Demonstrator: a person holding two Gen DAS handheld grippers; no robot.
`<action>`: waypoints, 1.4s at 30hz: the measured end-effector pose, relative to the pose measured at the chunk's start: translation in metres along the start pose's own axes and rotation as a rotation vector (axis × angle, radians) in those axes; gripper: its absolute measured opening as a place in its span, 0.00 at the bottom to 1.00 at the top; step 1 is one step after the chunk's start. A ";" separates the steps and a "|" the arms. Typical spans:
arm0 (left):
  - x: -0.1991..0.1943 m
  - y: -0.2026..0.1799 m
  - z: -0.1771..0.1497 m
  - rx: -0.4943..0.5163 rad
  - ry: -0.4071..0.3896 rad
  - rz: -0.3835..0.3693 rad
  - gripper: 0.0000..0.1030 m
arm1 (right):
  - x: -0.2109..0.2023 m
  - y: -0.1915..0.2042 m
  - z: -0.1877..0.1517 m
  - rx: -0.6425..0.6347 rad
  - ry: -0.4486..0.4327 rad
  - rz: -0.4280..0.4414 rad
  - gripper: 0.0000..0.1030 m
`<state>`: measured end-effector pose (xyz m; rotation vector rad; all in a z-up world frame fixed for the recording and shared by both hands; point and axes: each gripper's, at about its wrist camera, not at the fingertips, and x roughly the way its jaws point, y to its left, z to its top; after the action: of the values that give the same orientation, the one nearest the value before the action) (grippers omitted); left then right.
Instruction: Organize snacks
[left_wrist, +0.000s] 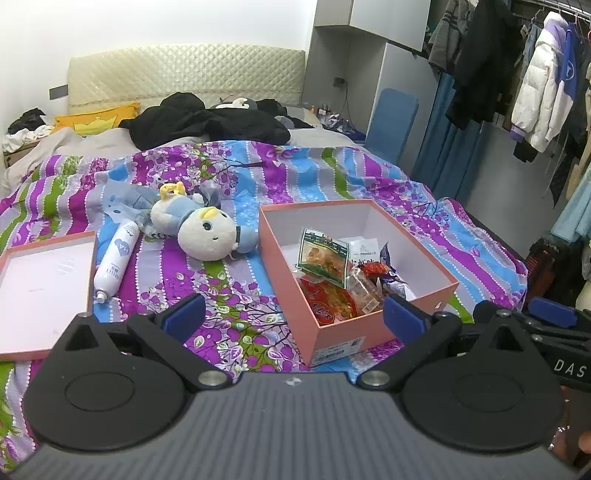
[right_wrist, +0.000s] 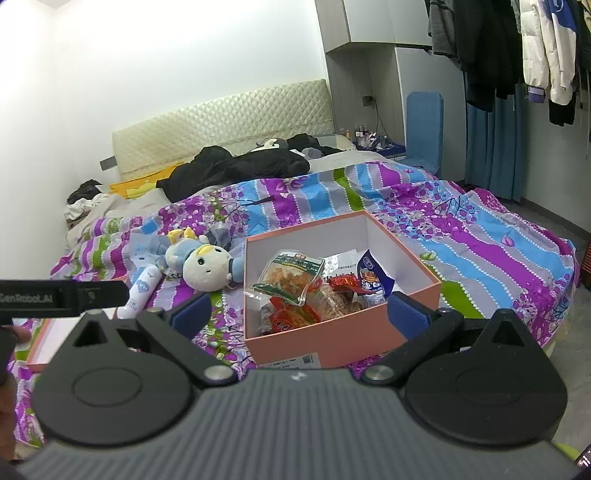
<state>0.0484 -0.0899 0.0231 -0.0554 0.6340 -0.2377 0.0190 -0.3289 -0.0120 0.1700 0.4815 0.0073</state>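
Purple striped quilt covers the bed; pink box sits on it, snack packets piled inside. Box lid lies left of box, white bottle and plush toy between. Left gripper and right gripper both spread wide, empty, near box's front edge. Likely next: fetch lid, approach flat; open quilt right of box.

Both fisheye wrist cameras look forward and slightly down across the purple-striped floral bedspread toward the quilted cream headboard, sharing the nearby open salmon-pink cardboard box, the right camera apparently set further right.
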 end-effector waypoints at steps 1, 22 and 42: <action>0.000 0.000 0.000 0.003 -0.002 0.000 1.00 | 0.000 0.000 0.000 0.000 0.002 -0.002 1.00; -0.001 -0.001 -0.001 0.010 0.002 -0.001 1.00 | 0.002 0.001 -0.001 -0.007 0.004 -0.006 1.00; -0.001 -0.003 -0.002 0.010 0.003 -0.005 1.00 | 0.002 0.003 -0.002 -0.008 0.007 -0.003 1.00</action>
<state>0.0454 -0.0925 0.0222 -0.0474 0.6355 -0.2457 0.0197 -0.3256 -0.0146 0.1612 0.4883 0.0070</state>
